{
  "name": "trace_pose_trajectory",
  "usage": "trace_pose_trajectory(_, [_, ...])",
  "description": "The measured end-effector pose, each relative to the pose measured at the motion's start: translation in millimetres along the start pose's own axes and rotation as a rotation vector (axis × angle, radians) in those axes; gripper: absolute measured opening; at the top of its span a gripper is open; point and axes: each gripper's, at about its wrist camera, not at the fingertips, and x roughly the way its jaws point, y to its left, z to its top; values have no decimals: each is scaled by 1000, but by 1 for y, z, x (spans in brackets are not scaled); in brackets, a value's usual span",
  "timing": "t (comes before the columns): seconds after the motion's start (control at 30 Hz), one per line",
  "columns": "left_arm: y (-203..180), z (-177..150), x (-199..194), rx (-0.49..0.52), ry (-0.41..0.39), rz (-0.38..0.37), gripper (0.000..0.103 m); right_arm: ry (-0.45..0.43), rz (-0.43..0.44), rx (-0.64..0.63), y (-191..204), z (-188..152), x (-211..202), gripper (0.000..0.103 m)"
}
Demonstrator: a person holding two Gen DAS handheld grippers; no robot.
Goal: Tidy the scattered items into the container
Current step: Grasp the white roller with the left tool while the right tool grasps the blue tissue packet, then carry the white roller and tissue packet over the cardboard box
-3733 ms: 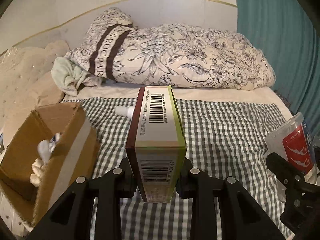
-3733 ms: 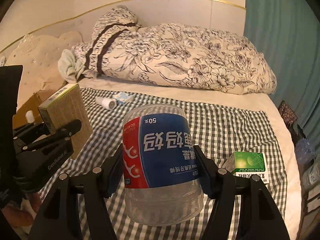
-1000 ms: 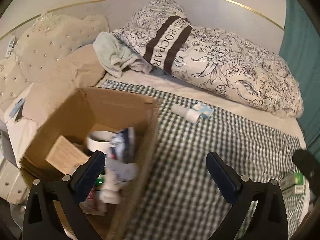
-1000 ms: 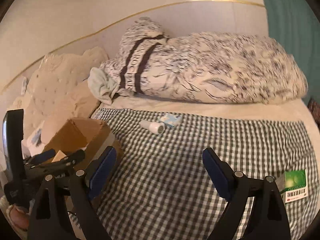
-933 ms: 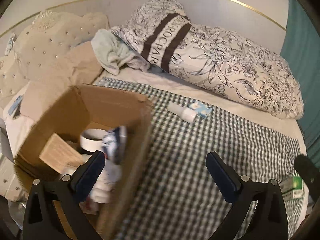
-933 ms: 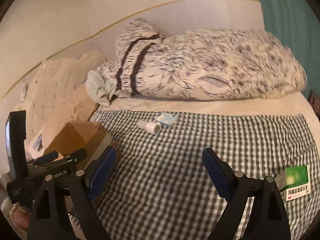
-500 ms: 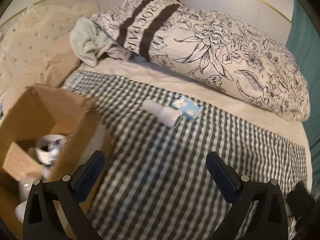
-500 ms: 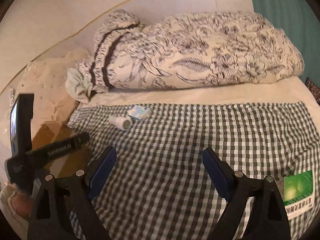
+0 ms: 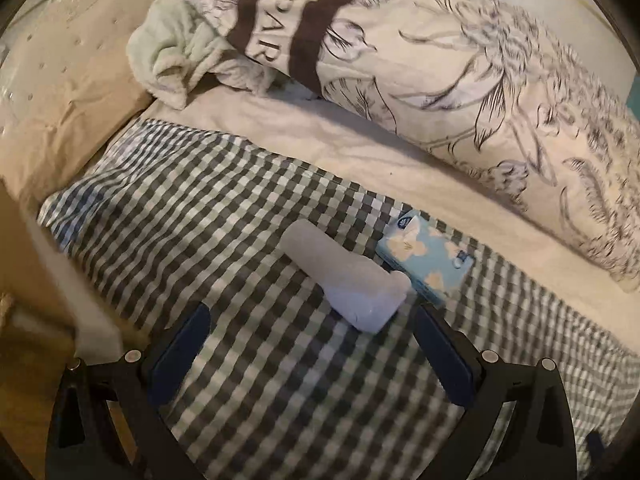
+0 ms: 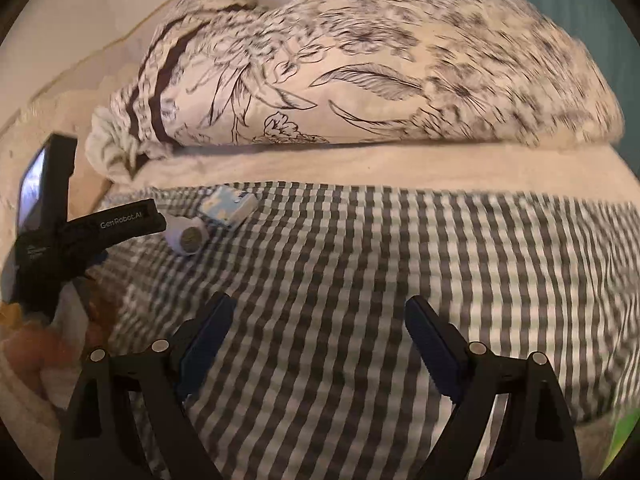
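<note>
A small white bottle (image 9: 347,276) lies on its side on the checked cloth (image 9: 200,216), with a light blue tissue pack (image 9: 426,254) touching its far side. My left gripper (image 9: 308,360) is open and empty, low over the cloth just short of the bottle. In the right wrist view the bottle (image 10: 186,236) and tissue pack (image 10: 228,205) lie at the left, with the left gripper's finger right beside them. My right gripper (image 10: 316,352) is open and empty over the bare checked cloth (image 10: 360,264). The cardboard box (image 9: 24,320) shows only as a blurred edge at the left.
A rolled floral quilt (image 9: 460,80) and a pale green towel (image 9: 176,52) lie along the headboard behind the cloth. A beige cushion (image 9: 64,92) sits at the left. A green carton's corner (image 10: 624,436) shows at the lower right.
Both held items, the carton and the clear tub, are gone from the grippers, which stand open. The left gripper has swung from the box towards the white bottle. The right gripper moved forward.
</note>
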Motion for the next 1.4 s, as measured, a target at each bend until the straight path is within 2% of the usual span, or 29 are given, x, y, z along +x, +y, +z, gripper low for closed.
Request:
trace_pose_trajectory(0.13, [5,7,24,-26,50,-7,103,-4,4,-91,17,19,31,88])
trace_pose_trajectory(0.3, [28,18,47,-180,127,-137,103,12,64,-269,43,38,72,88])
trace_pose_trajectory(0.4, [41,23,59,-257,175,-203,103,37,146,-317,54,48,95,88])
trace_pose_trajectory(0.5, [48,26,69,-325,234,-263,103,58,158,-379,68,55,117,88])
trace_pose_trajectory(0.8, [45,37,72,-317,244,-227,103,80,113,-504,107,65,162,88])
trace_pose_trajectory(0.87, [45,36,85,-311,265,-202,103,99,72,-537,115,58,174,75])
trace_pose_trajectory(0.9, [45,36,87,-306,256,-199,100,104,75,-534,115,56,177,60])
trace_pose_trajectory(0.93, [45,35,86,-296,227,-190,95,89,82,-503,113,54,175,59])
trace_pose_trajectory(1.0, [41,36,79,-250,165,-181,67,66,60,-465,108,51,166,57])
trace_pose_trajectory(1.03, [38,36,75,-219,153,-187,64,62,47,-455,105,50,162,57])
trace_pose_trajectory(1.1, [33,35,68,-182,138,-194,51,64,31,-418,96,42,148,57])
trace_pose_trajectory(1.2, [24,30,57,-123,120,-213,44,70,24,-358,77,26,123,57])
trace_pose_trajectory(1.4, [15,-2,31,-26,132,-271,44,94,31,-246,45,-9,72,57])
